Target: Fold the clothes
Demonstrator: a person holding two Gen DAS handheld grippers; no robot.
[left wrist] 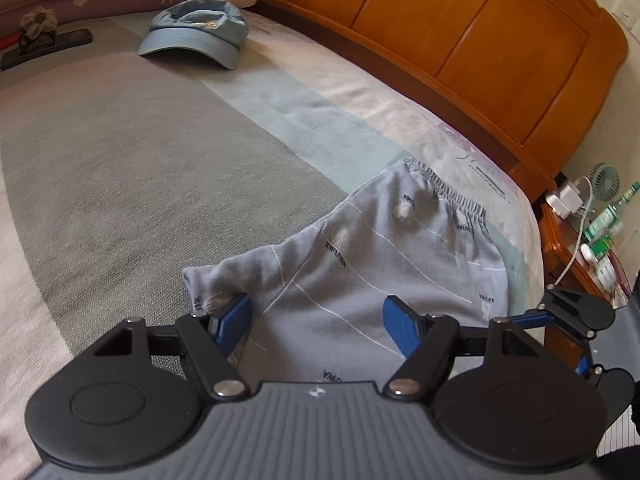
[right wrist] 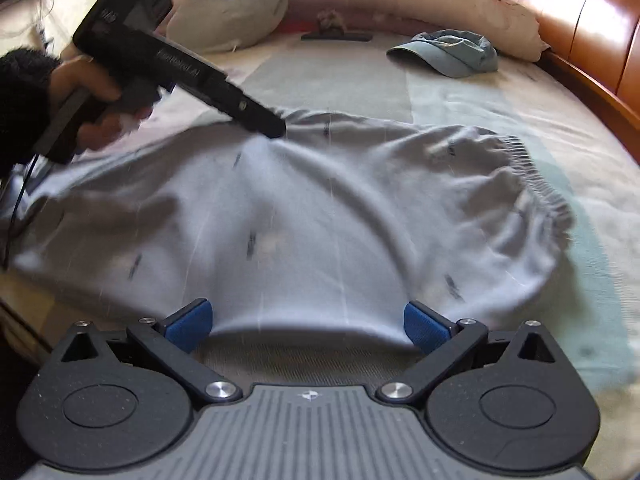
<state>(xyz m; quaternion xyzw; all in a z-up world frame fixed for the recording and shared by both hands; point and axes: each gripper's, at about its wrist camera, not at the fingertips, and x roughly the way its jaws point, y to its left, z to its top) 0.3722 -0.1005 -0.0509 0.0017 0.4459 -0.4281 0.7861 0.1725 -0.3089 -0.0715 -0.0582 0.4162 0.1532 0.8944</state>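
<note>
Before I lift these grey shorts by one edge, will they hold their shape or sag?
The grey shorts will probably sag: the cloth already lies in soft folds and drapes on the bed. The gathered elastic waistband may bunch and stay thicker than the rest. They look light, so a one-edge lift would likely drag the far side along the sheet.

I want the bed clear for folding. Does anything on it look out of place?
Yes: a blue cap lies near the pillows, and a dark phone-like slab beside it. The grey trousers are rumpled, not flat.
</note>
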